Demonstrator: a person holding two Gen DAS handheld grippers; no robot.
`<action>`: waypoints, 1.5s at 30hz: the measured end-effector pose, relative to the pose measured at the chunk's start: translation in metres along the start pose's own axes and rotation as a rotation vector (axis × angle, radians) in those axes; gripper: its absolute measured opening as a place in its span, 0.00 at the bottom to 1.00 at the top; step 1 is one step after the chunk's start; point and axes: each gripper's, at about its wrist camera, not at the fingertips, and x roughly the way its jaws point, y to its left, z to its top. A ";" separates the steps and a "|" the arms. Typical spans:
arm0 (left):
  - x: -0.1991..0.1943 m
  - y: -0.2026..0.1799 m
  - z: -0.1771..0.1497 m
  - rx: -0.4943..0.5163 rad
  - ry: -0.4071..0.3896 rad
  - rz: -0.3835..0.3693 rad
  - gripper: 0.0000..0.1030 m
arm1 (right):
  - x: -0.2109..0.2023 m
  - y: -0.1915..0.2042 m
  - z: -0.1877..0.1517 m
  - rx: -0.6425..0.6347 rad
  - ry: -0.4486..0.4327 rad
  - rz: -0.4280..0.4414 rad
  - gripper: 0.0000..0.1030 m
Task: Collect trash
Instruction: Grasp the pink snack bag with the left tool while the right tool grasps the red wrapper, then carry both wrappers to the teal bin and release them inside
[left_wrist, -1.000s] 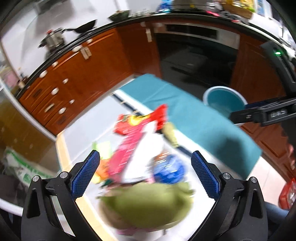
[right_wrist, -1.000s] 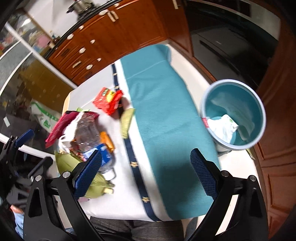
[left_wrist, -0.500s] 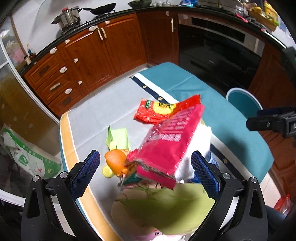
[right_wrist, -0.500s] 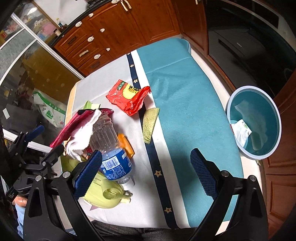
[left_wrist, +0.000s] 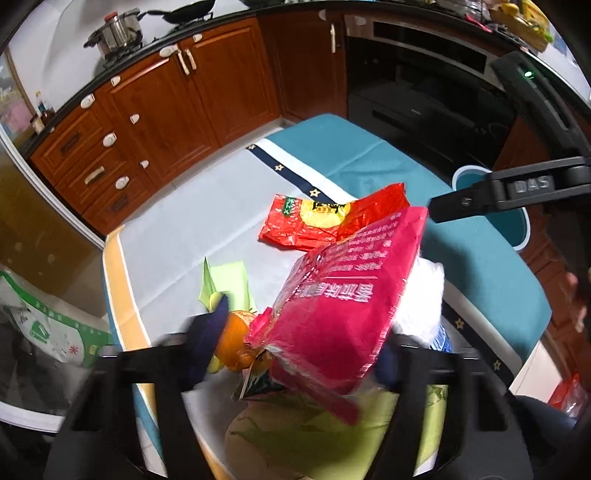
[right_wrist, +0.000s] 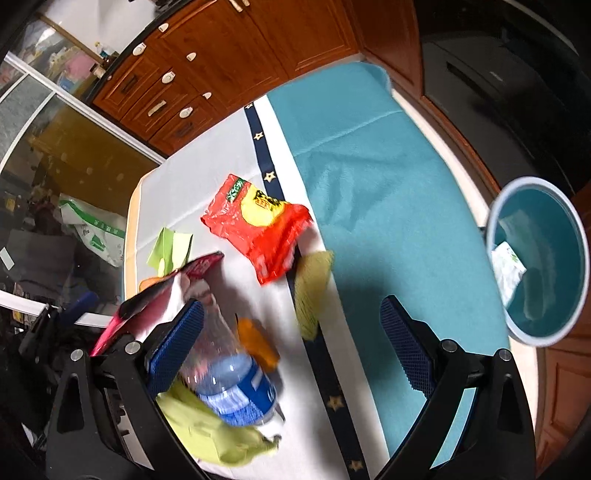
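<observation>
Left wrist view: the left hand-held gripper (left_wrist: 291, 339) is motion-blurred. Its left blue pad sits against an orange fruit-like object (left_wrist: 236, 341); its right pad is hidden behind a glossy magenta plastic packet with white print (left_wrist: 343, 306), which stands tilted between the fingers. Cannot tell whether the fingers pinch the packet or merely flank it. A white crumpled bag or tissue (left_wrist: 421, 302) is half hidden behind the packet. A pale green soft item (left_wrist: 325, 439) fills the lower frame, cut off by the edge.

Right wrist view: the right hand-held gripper (right_wrist: 291, 347) has its jaws spread wide, nothing between the pads. A clear plastic bottle with a blue label (right_wrist: 231, 373) lies blurred just beside the left finger. Identity of a small orange wrapper (right_wrist: 256, 343) next to it is unclear.

Remaining trash: a red and yellow crinkled snack bag (right_wrist: 256, 225) lies flat near the middle of the tabletop (right_wrist: 207, 177); a yellow-green scrap (right_wrist: 312, 291) touches its lower corner; a folded light-green paper (right_wrist: 170, 247) lies apart near the far-left edge.

Surface: grey-white cloth with a navy star-trimmed band, and a teal cloth (right_wrist: 388, 221) over the right half. A round teal plastic bin (right_wrist: 539, 262) stands on the floor beside the tabletop, holding white paper. Room: red-brown wooden kitchen cabinets (left_wrist: 166, 107), steel pot (left_wrist: 118, 33) on the counter.
</observation>
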 end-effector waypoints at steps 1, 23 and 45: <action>0.002 0.003 0.001 -0.007 0.006 -0.002 0.12 | 0.004 0.001 0.003 -0.001 0.000 0.005 0.89; -0.004 0.065 0.021 -0.192 -0.092 0.053 0.02 | 0.034 0.041 0.026 -0.162 -0.104 0.008 0.07; -0.081 -0.078 0.080 -0.011 -0.232 -0.106 0.02 | -0.128 -0.096 -0.024 -0.017 -0.370 -0.073 0.07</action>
